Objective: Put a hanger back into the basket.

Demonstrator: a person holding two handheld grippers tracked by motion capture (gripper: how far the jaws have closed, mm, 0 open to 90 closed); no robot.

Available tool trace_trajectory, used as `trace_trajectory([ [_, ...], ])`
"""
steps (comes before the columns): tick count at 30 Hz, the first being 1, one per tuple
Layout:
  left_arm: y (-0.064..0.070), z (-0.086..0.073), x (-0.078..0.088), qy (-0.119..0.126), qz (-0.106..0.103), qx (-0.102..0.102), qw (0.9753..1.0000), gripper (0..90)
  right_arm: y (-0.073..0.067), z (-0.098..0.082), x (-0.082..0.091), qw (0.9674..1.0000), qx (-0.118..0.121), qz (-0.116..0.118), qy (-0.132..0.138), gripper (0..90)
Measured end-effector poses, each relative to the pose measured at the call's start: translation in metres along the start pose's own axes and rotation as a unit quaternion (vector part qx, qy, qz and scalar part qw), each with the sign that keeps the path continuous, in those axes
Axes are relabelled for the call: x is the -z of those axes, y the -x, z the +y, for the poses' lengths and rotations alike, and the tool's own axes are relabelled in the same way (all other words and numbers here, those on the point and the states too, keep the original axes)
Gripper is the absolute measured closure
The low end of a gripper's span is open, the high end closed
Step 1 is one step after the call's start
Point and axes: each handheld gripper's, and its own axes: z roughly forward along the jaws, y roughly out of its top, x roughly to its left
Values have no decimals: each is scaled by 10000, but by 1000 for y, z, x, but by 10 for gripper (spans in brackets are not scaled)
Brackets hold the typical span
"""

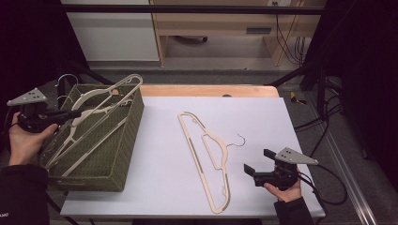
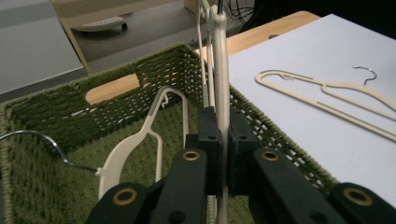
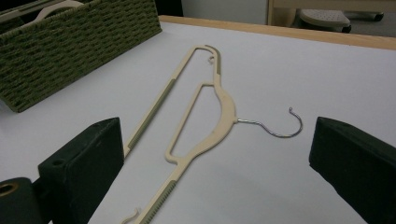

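We have the left gripper (image 2: 223, 154) clenched on a cream plastic hanger (image 1: 101, 101), its fingers (image 2: 208, 140) pinching a thin bar of the frame edge-on. That hanger stands tilted over the green woven basket (image 1: 133, 126), one end poking above the basket's far rim. At least one more cream hanger with a wire hook (image 2: 135, 144) lies inside the basket.

A third cream plastic hanger with a metal hook (image 1: 206, 154) lies flat on the white surface (image 1: 263, 112), well apart from the basket on its right side, hook pointing away from the basket. The right gripper (image 1: 259, 161) sits just past that hook, farther still from the basket, fingers (image 3: 81, 163) released and wide apart, holding nothing.

Handling, our read:
- Hangers look light, stiff and thin, so little grip force is needed, but the smooth plastic may pivot in a single pinch.
- The darker ribbed strips along the arms of the flat hanger look grippier, so they're better pinch spots than the bare cream sections.
- The neck near the hook is thickest and closest to balance, so it's the best hold for a level lift.
- The flat hanger hugs the surface, so an edge must be caught low. The wire hook is thin and likely slippery, so avoid it.
- Hooks in the basket can snag the weave or other hangers.
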Motion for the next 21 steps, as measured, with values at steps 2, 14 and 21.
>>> trace_trajectory([
  [2, -2, -3, -2, -62, 20, 23, 10000, 862, 0, 0, -1, 10000, 8, 4, -11, 37],
  [14, -13, -14, 1, -167, 97, 98, 9998, 862, 0, 0, 0, 10000, 5, 11, -10, 38],
  [21, -11, -27, -11, -471, 103, 225, 9986, 862, 0, 0, -1, 10000, 54, 17, -33, 39],
])
